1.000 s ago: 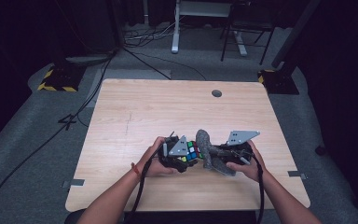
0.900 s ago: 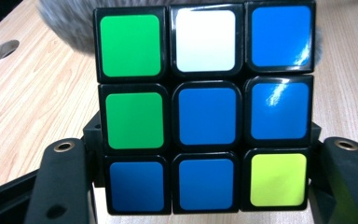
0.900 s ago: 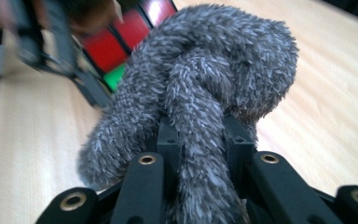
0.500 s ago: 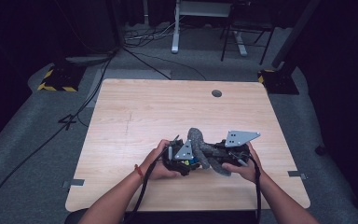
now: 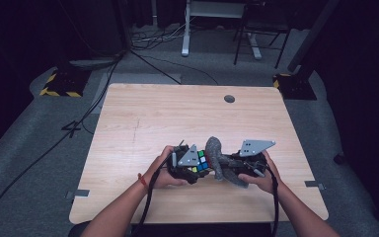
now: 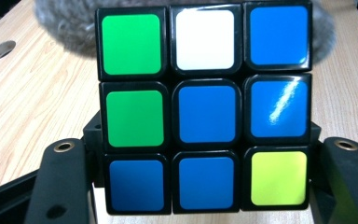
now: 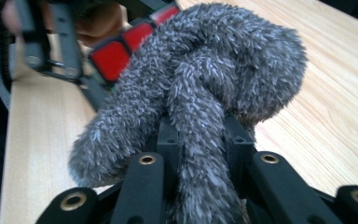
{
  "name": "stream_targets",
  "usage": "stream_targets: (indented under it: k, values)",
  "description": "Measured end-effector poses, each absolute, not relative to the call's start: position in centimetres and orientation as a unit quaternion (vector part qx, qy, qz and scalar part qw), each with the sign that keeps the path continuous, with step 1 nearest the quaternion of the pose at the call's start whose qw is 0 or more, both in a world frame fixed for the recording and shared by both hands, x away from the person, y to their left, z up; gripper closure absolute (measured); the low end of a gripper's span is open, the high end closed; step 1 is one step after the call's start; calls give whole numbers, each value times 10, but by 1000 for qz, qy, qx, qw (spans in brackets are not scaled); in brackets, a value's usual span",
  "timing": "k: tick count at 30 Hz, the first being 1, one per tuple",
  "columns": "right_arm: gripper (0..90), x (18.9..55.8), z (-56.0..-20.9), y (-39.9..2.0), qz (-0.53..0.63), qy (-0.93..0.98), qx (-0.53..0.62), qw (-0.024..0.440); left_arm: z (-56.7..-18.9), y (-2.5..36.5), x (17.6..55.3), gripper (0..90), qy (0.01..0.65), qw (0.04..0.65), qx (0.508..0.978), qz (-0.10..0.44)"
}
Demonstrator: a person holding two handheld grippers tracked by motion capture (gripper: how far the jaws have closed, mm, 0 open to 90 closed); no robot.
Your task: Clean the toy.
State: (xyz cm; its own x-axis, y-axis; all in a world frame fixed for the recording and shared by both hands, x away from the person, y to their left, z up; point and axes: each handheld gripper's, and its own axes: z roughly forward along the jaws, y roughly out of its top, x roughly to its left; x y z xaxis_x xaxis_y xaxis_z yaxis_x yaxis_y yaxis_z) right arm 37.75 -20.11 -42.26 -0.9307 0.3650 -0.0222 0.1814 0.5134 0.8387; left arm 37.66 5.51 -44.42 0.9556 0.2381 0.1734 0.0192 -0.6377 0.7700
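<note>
No text, label, brand name or number can be read in any of the views. The cube [image 6: 205, 109] is marked with plain colour stickers alone, with no logo on the white one. A warning pattern of yellow and black stripes is seen on a floor base [image 5: 58, 85] beyond the table's far left corner, and a similar striped edge is seen on the base [image 5: 292, 84] at the far right. A dark mark resembling the figure 4 is seen on the floor [image 5: 71, 128] left of the table, though it cannot be told whether it is a numeral.
</note>
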Motion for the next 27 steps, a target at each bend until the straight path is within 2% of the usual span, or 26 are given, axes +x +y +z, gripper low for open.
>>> stream_targets:
  k: [9,13,27]
  values:
    - [740,369,-409,-190,498,853,127,95,-452,46,378,337,66,403,904,125]
    - [740,373,-408,-188,493,852,136,113,-452,44,376,337,60,408,903,118]
    - [741,386,-430,-204,448,870,176,102,-442,54,375,336,64,423,895,123]
